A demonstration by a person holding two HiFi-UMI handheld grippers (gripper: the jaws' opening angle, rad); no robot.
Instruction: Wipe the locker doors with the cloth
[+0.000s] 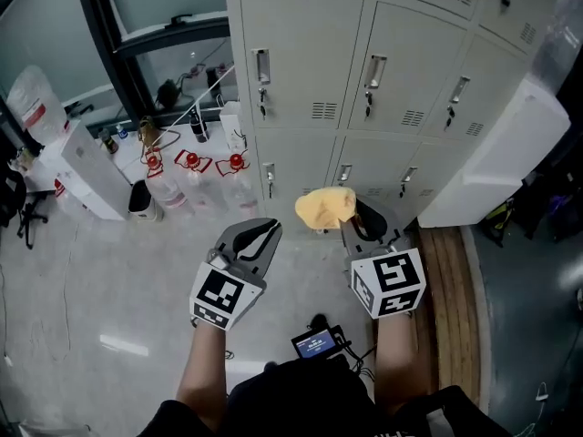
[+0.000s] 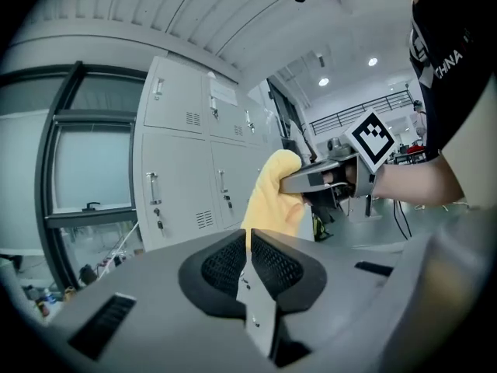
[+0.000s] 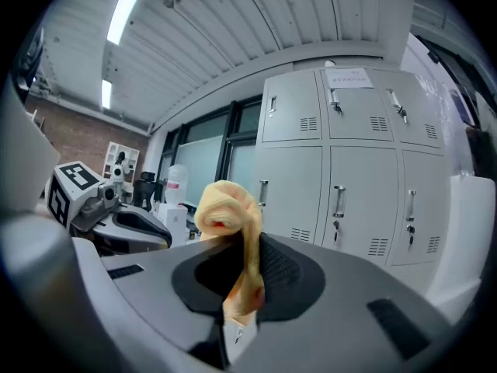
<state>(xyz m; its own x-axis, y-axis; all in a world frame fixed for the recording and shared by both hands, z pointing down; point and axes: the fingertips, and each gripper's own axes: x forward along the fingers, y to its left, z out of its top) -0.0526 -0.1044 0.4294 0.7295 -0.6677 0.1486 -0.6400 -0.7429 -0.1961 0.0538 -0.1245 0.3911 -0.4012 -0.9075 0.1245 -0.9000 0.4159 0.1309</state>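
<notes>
Right gripper (image 1: 352, 220): jaws clenched on a yellow cloth (image 1: 326, 207). In the right gripper view the cloth (image 3: 226, 208) is pinched between the two dark pads (image 3: 281, 274). A thin strip runs down through the closed gap, and a bunched, rolled wad stands above the jaw tips. The gripper (image 3: 242, 284) grips nothing else.

Left gripper (image 1: 259, 235): just beside the right one, on its left, level with it. In the left gripper view its jaws (image 2: 248, 261) are pressed together with nothing between them. The cloth (image 2: 272, 196) and the right gripper show ahead and to its right, apart from it.

Ahead of both grippers: grey locker doors (image 1: 302, 60) in rows, each with a handle, a key and a vent slot. The cloth wad points at the lower row. In the right gripper view the doors (image 3: 349, 196) stand beyond the cloth, apart from it.

Left of the left gripper, on the floor: clear plastic bottles with red caps (image 1: 193, 178) against the locker side, with a window frame behind them.

Right of the right gripper: a wooden board (image 1: 453, 289) along the locker base.
</notes>
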